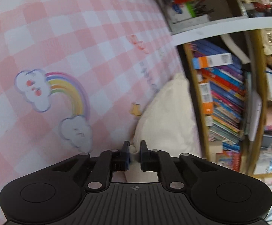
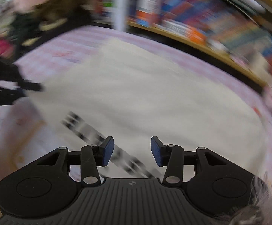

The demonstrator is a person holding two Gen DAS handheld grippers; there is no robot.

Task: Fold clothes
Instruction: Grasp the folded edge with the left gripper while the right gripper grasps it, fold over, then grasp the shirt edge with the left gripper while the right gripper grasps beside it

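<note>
While the left gripper [image 1: 135,151] pinches a fold of the cream garment [image 1: 166,116], the right gripper [image 2: 132,150] hovers over it, fingers apart.

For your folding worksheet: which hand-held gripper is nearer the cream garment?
Left. The left hand-held gripper pinches the cream garment; the right hand-held gripper hovers open above it.
</note>
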